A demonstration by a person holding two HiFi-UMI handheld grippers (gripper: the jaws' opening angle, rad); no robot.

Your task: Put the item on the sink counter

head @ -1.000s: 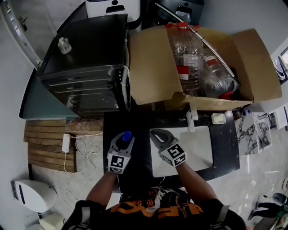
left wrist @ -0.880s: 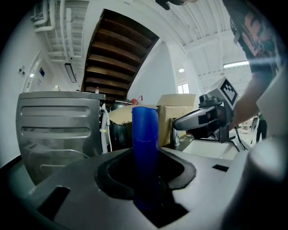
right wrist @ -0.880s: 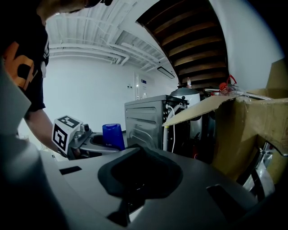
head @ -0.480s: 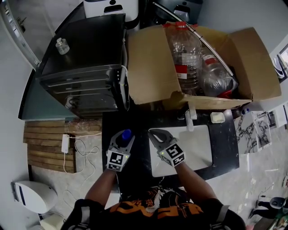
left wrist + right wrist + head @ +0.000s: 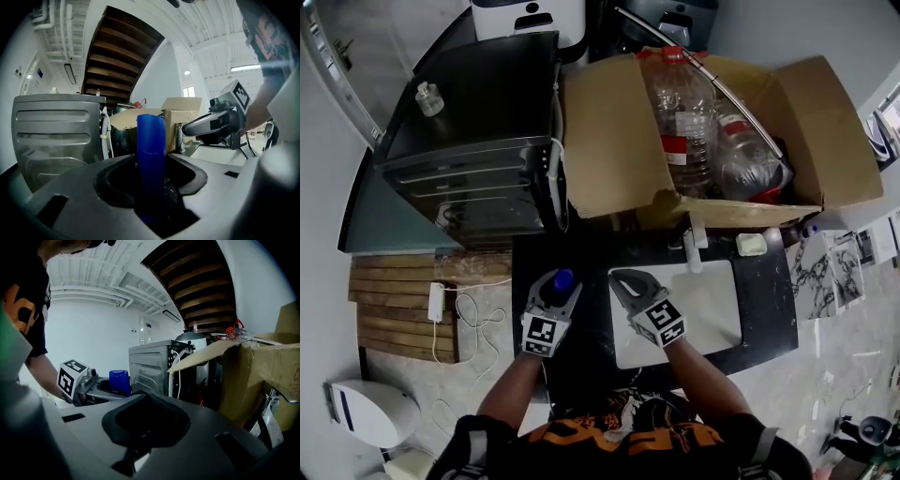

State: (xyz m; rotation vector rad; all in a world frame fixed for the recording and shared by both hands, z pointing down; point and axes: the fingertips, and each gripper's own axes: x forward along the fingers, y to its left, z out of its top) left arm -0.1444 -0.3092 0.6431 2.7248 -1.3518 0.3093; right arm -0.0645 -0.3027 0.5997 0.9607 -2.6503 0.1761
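On dark sink counter (image 5: pixel 581 258), narrow strip between its left edge and white rectangular basin (image 5: pixel 712 305): blue plastic cylindrical bottle (image 5: pixel 151 136) upright between left gripper (image 5: pixel 152 172) jaws. Jaws are opening, gap on both sides. Base contact with counter: can't tell. Right gripper (image 5: pixel 625 279) pinched together, empty, over basin's left rim, just beside left one. Open brown cardboard box (image 5: pixel 614 141) crowds counter's back edge; black metal cabinet (image 5: pixel 478 122) back-left.

Blue item (image 5: pixel 151 140), possibly a bottle, lower end unseen between opening jaws of left gripper (image 5: pixel 152 180).
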